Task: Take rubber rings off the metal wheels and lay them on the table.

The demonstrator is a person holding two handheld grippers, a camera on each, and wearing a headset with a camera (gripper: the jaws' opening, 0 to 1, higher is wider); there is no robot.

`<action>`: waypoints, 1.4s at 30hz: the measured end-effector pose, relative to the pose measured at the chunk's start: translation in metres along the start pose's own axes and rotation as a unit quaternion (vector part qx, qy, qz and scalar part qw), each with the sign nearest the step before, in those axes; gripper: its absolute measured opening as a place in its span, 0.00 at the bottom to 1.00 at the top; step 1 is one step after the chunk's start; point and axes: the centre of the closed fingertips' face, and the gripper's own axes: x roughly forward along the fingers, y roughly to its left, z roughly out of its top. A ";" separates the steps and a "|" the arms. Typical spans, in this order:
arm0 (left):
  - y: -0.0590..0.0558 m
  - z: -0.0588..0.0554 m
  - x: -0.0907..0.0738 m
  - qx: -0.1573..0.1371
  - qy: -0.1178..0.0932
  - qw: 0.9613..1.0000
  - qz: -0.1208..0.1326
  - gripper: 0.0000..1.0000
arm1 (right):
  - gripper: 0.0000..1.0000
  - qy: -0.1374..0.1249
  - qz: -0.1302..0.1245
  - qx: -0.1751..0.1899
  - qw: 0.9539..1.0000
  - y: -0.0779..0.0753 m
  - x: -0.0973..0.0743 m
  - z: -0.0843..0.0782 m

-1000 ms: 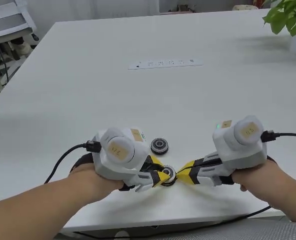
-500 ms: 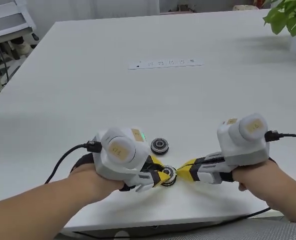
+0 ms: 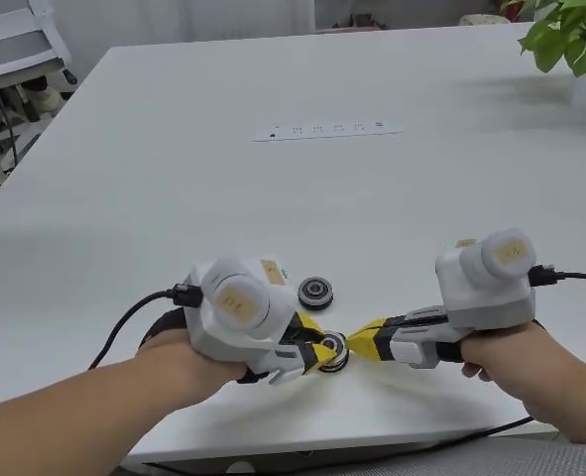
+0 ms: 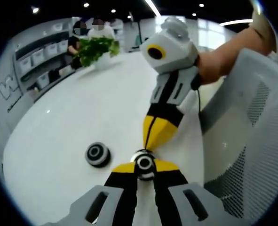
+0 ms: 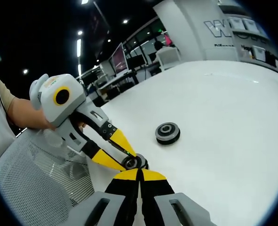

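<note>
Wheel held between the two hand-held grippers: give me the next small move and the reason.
Probably draw the right hand-held gripper away from the wheel to peel the rubber ring off, with the left hand-held gripper clamped. The left one's jaws pinch the wheel from both sides, the right one's shut tips sit at its rim, and the ring is not yet off.
</note>
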 end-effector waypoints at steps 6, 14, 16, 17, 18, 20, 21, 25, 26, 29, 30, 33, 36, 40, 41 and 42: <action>0.000 0.000 0.000 0.000 0.001 1.000 0.002 0.12 | 0.00 -0.002 0.006 -0.002 1.000 0.004 0.000 0.002; 0.000 0.000 0.000 -0.002 0.001 1.000 0.002 0.12 | 0.00 -0.004 0.019 -0.007 1.000 0.009 0.002 0.003; -0.001 0.000 0.000 -0.002 0.000 1.000 0.001 0.12 | 0.00 -0.005 0.022 -0.006 1.000 0.010 0.003 0.003; -0.001 0.000 0.000 -0.002 0.000 1.000 0.000 0.12 | 0.00 -0.005 0.023 -0.007 1.000 0.011 0.003 0.004; -0.001 0.000 0.000 -0.002 0.000 1.000 0.000 0.12 | 0.00 -0.005 0.024 -0.010 1.000 0.012 0.003 0.004; -0.001 0.000 0.000 -0.002 0.000 1.000 0.000 0.12 | 0.00 -0.004 0.026 -0.013 1.000 0.013 0.003 0.004; -0.001 0.000 0.000 -0.002 0.000 1.000 -0.001 0.12 | 0.00 -0.004 0.027 -0.013 1.000 0.013 0.003 0.005; -0.001 0.000 0.000 -0.002 -0.001 1.000 -0.002 0.12 | 0.00 -0.009 0.034 -0.013 0.999 0.016 0.004 0.006; -0.001 0.000 0.000 -0.002 -0.001 1.000 -0.002 0.12 | 0.00 -0.011 0.039 -0.011 0.999 0.018 0.004 0.007; -0.001 0.001 0.000 -0.001 -0.003 1.000 -0.002 0.12 | 0.00 -0.017 0.061 -0.017 0.998 0.028 0.003 0.009; -0.001 0.001 0.000 -0.001 -0.003 1.000 -0.003 0.12 | 0.00 -0.016 0.058 -0.021 0.998 0.026 0.003 0.009; -0.001 0.001 0.000 0.000 -0.002 1.000 -0.002 0.12 | 0.00 -0.014 0.051 -0.026 0.998 0.022 0.003 0.008; -0.001 0.001 0.000 0.001 -0.002 1.000 -0.002 0.12 | 0.00 -0.010 0.041 -0.035 0.998 0.019 0.002 0.006; -0.002 0.001 0.000 0.003 -0.001 1.000 -0.002 0.13 | 0.00 -0.007 0.032 -0.042 0.999 0.016 0.002 0.005; -0.002 0.001 0.000 0.004 -0.001 1.000 -0.002 0.13 | 0.00 -0.008 0.030 -0.043 0.999 0.015 0.001 0.005; -0.002 0.001 -0.001 0.004 -0.001 1.000 -0.002 0.13 | 0.00 -0.007 0.028 -0.042 0.999 0.013 0.001 0.004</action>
